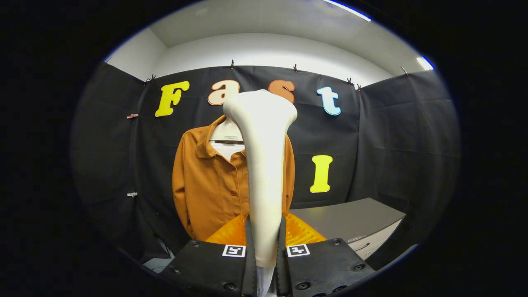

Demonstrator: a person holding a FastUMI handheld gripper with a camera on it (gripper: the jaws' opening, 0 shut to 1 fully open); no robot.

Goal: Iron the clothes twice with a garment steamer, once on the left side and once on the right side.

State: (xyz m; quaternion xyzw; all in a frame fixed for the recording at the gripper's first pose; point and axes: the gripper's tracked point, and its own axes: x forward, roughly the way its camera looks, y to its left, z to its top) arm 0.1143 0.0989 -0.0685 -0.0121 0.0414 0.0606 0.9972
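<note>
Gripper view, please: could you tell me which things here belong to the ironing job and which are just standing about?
Belongs to the job:
- garment steamer, upright, clamped between both fingers of the gripper
- brown shirt, hanging beyond the steamer on the booth wall

Just standing about:
- grey cabinet, beside the shirt
- small clips on the cloth wall

steamer (264, 165) hiding shirt (210, 185) front, its base hidden between fingers (249, 264)

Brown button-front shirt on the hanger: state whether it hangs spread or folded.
Spread. The brown button-front shirt hangs open-collared beyond the cream garment steamer, which the gripper clamps.
</note>
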